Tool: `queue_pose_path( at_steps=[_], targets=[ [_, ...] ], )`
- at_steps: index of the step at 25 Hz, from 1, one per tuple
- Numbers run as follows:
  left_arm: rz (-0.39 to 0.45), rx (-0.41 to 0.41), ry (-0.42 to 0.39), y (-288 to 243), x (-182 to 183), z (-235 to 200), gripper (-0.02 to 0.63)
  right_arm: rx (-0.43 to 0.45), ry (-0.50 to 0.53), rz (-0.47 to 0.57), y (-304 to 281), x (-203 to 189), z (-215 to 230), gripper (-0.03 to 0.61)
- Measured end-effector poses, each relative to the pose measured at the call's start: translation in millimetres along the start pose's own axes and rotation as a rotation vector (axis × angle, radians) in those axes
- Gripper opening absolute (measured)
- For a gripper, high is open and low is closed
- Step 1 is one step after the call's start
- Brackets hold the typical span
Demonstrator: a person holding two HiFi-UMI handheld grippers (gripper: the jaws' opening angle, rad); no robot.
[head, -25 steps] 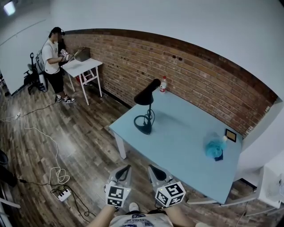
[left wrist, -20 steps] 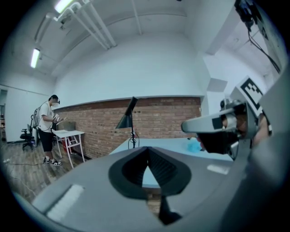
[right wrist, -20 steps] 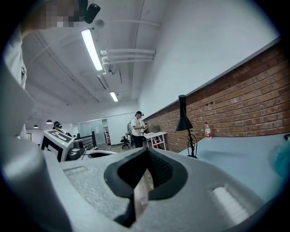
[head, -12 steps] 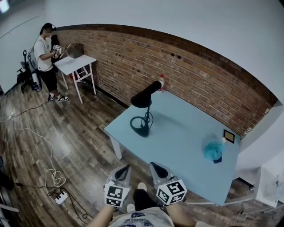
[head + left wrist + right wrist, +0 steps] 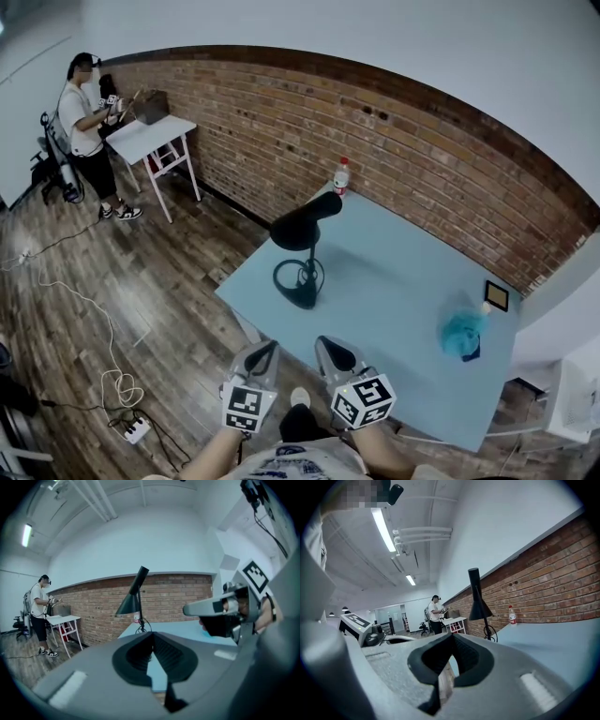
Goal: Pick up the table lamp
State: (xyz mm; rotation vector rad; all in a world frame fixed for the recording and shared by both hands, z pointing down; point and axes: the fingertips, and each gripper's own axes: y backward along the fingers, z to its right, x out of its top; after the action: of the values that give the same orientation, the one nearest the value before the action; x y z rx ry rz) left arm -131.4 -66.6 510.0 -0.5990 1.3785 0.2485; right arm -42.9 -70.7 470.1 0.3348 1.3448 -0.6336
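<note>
The black table lamp (image 5: 302, 234) stands upright on the light blue table (image 5: 394, 291), near its left end, with a cone shade and a ring base. It also shows ahead in the left gripper view as the lamp (image 5: 133, 601) and in the right gripper view as the lamp (image 5: 479, 605). My left gripper (image 5: 265, 352) and right gripper (image 5: 328, 345) are side by side at the table's near edge, well short of the lamp. The left gripper (image 5: 152, 634) is shut with nothing held. The right gripper (image 5: 452, 635) is likewise shut and holds nothing.
A plastic bottle (image 5: 342, 176) stands at the table's far edge by the brick wall. A blue object (image 5: 459, 330) and a small dark frame (image 5: 496, 296) lie at the table's right end. A person (image 5: 80, 131) stands at a white side table (image 5: 150, 139). Cables and a power strip (image 5: 136, 429) lie on the floor at left.
Both grippers have moved forward together toward the table's near edge, and the lamp now looks closer. Their jaws have stayed shut.
</note>
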Motion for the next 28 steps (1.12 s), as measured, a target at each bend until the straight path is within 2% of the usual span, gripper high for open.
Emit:
queue_pose_path(
  at_steps=[10, 19, 28],
  targets=[
    [-0.034, -0.007, -0.008, -83, 13, -36, -0.008, 0.007, -0.030, -0.004, -66, 16, 64, -0.002],
    [-0.037, -0.008, 0.002, -149, 23, -56, -0.008, 0.043, -0.007, -0.015, -111, 34, 114, -0.002],
    [-0.065, 0.027, 0.015, -180, 18, -68, -0.008, 0.100, 0.023, -0.029, -143, 42, 143, 0.002]
  ],
)
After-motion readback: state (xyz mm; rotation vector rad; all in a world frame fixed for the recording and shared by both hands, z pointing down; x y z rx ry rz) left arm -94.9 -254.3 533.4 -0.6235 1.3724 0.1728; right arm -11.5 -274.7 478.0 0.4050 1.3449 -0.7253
